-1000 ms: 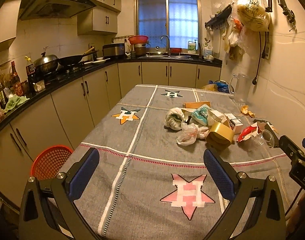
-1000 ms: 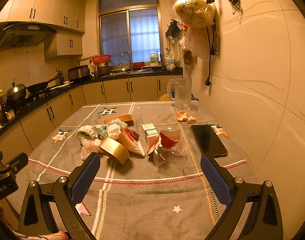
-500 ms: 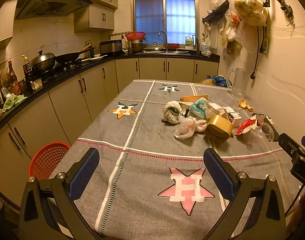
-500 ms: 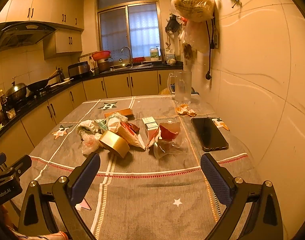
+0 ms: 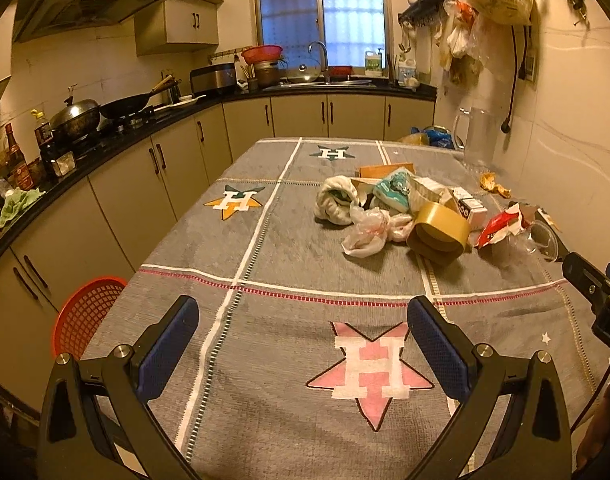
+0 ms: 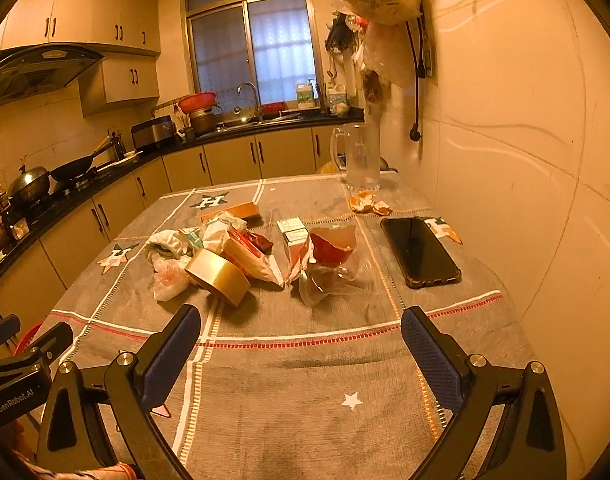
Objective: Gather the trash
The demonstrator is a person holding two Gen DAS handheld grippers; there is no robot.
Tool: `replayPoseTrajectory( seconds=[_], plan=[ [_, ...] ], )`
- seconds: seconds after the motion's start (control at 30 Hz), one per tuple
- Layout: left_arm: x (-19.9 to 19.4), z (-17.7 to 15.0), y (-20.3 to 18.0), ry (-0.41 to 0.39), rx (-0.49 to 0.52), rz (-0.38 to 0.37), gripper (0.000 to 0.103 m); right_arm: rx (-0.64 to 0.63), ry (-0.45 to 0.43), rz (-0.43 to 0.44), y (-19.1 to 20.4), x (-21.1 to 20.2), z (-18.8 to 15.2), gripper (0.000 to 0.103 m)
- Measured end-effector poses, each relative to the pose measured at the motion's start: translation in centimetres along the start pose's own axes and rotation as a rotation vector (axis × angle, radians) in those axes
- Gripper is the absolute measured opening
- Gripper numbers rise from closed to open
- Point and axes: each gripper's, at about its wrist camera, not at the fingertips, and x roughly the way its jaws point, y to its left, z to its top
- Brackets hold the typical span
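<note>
A heap of trash lies mid-table: a crumpled white plastic bag (image 5: 367,232) (image 6: 169,276), a roll of tan tape (image 5: 439,230) (image 6: 219,276), a white wad (image 5: 335,200), a red torn wrapper (image 5: 499,226) (image 6: 331,246), a clear plastic cup (image 6: 329,280) and small cartons (image 6: 293,232). Orange peel (image 6: 369,204) lies farther back. My left gripper (image 5: 303,338) hangs open over the near table, well short of the heap. My right gripper (image 6: 301,340) is open too, just short of the clear cup. A red mesh basket (image 5: 87,314) stands on the floor left of the table.
A black phone (image 6: 419,252) lies right of the trash, near the wall. A glass pitcher (image 6: 359,156) stands at the table's far right. The grey tablecloth (image 5: 289,272) covers the table. Kitchen counters run along the left and back. Bags hang on the right wall.
Both grippers have edged forward toward the heap and tilted slightly down; the trash appears a little larger and nearer. Nothing on the table has moved.
</note>
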Motion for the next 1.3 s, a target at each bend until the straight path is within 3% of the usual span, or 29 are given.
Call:
replayPoseTrajectory(
  seconds=[0.43, 0.63, 0.8, 0.93, 1.07, 1.3],
  plan=[
    [3.5, 0.4, -0.8, 0.072, 0.037, 0.004, 0.103, 0.039, 0.074, 0.007, -1.5, 3.5, -0.3, 0.102],
    [5.5, 3.2, 0.1, 0.092, 0.046, -0.04, 0.103, 0.066, 0.107, 0.019, -3.1, 5.2, 0.7, 0.102],
    [8.1, 5.8, -0.3, 0.1, 0.078, -0.117, 0.103, 0.092, 0.134, 0.048, -4.6, 7.0, 1.7, 0.102],
    [12.0, 6.6, -1.4, 0.154, 0.108, -0.184, 0.103, 0.093, 0.167, 0.078, -5.1, 8.8, 2.5, 0.099],
    [16.2, 7.0, -1.5, 0.252, 0.03, -0.306, 0.102, 0.056, 0.176, 0.075, -5.0, 10.4, 3.3, 0.098],
    [19.4, 7.2, -2.4, 0.291, -0.054, -0.416, 0.097, 0.047, 0.221, 0.086, -4.9, 13.4, 4.0, 0.096]
  ],
)
